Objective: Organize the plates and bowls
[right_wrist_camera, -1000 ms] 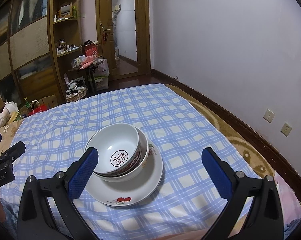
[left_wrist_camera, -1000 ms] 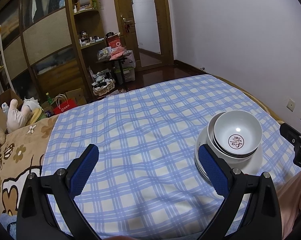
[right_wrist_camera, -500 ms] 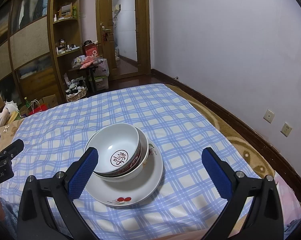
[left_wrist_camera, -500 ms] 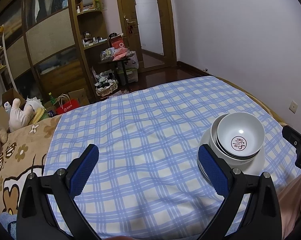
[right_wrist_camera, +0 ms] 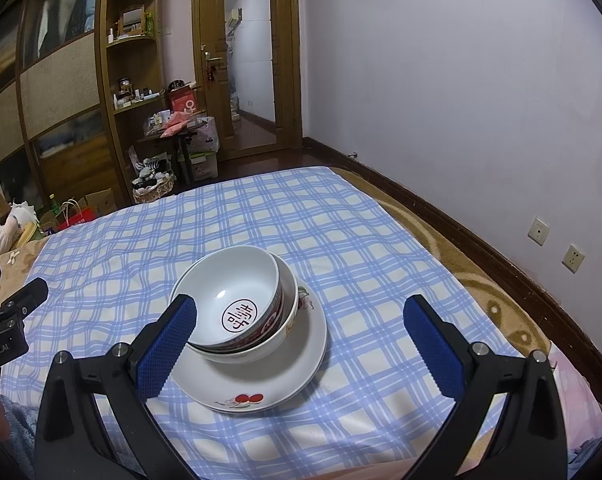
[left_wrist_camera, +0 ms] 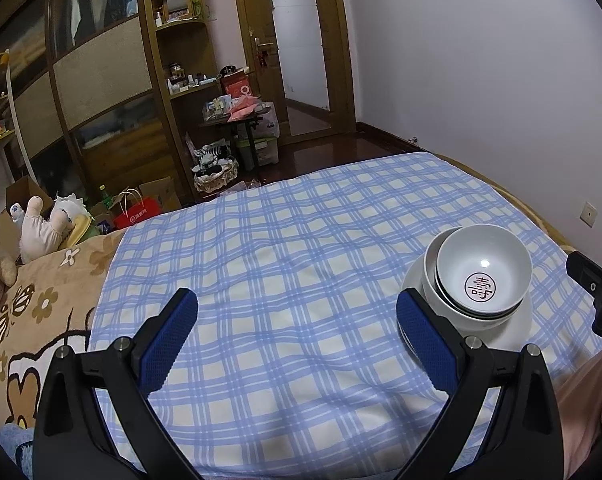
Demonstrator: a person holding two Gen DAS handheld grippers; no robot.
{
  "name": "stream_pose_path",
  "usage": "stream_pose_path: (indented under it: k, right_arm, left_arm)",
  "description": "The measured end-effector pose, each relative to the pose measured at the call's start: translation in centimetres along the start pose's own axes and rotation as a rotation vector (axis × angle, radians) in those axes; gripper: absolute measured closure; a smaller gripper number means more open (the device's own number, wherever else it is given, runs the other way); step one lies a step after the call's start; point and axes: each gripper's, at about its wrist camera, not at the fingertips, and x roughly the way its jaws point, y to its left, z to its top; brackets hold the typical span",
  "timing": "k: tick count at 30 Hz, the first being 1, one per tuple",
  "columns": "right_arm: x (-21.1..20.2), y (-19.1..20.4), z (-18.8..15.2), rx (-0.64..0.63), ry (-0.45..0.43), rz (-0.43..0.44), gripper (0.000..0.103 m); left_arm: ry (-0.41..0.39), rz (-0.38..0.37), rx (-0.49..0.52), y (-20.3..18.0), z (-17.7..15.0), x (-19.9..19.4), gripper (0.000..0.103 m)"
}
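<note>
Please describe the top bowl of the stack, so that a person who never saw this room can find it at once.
On the blue checked bedsheet stands one white plate with red cherries, bearing nested bowls. The top white bowl sits inside a larger white bowl; it alone shows a red round character mark at its bottom.

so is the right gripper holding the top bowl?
No, the right gripper is open and empty, with the top bowl resting free in the stack on the plate.
</note>
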Motion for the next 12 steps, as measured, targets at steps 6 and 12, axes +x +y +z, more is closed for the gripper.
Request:
stream_pose_path:
  k: [6, 12]
  right_arm:
    - [-0.02, 0.00, 0.02, 0.000, 0.000, -0.001, 0.000]
    - [-0.07, -0.05, 0.00, 0.003, 0.002, -0.002, 0.000]
  left_arm:
    - [0.001, 0.003, -0.001, 0.07, -0.06, -0.02, 0.005]
    - [0.001, 0.002, -0.001, 0.03, -0.04, 0.00, 0.005]
